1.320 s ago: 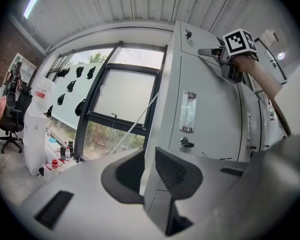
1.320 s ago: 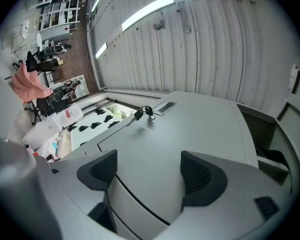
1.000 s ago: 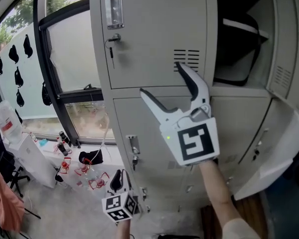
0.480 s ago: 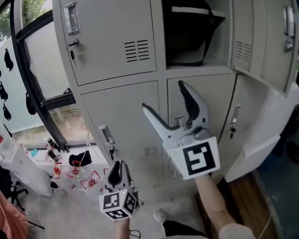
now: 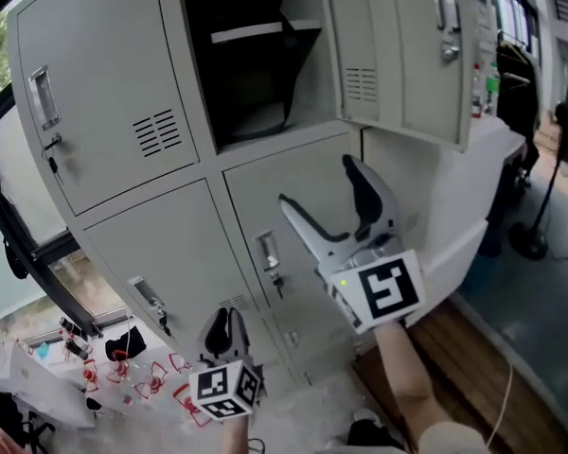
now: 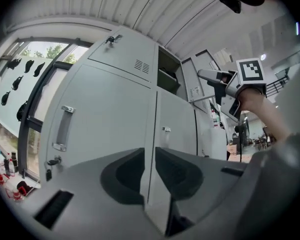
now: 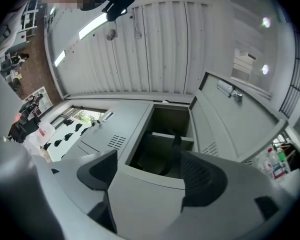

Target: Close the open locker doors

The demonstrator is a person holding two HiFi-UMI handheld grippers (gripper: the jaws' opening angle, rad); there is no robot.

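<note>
A bank of grey lockers (image 5: pixel 104 121) fills the head view. One upper compartment (image 5: pixel 251 55) stands open, with a shelf and a dark strap inside; its door (image 5: pixel 398 50) is swung out to the right. A lower door (image 5: pixel 445 225) at the right also hangs open. My right gripper (image 5: pixel 316 181) is open and empty, raised in front of the closed door below the open compartment, touching nothing. In the right gripper view the open compartment (image 7: pixel 162 144) and its door (image 7: pixel 235 119) lie ahead of the gripper (image 7: pixel 152 176). My left gripper (image 5: pixel 222 329) is held low, shut and empty, and faces closed doors (image 6: pixel 105 129).
A window (image 5: pixel 0 187) is left of the lockers. Small red and white items and bottles (image 5: pixel 123 372) lie on the floor below it. A wooden floor strip (image 5: pixel 464 348) and a black stand base (image 5: pixel 535 239) are at the right. My foot (image 5: pixel 369 433) shows below.
The view has swung right, so the lockers have slid left and the open upper door is now fully in sight. My right gripper stays open, now below the open compartment.
</note>
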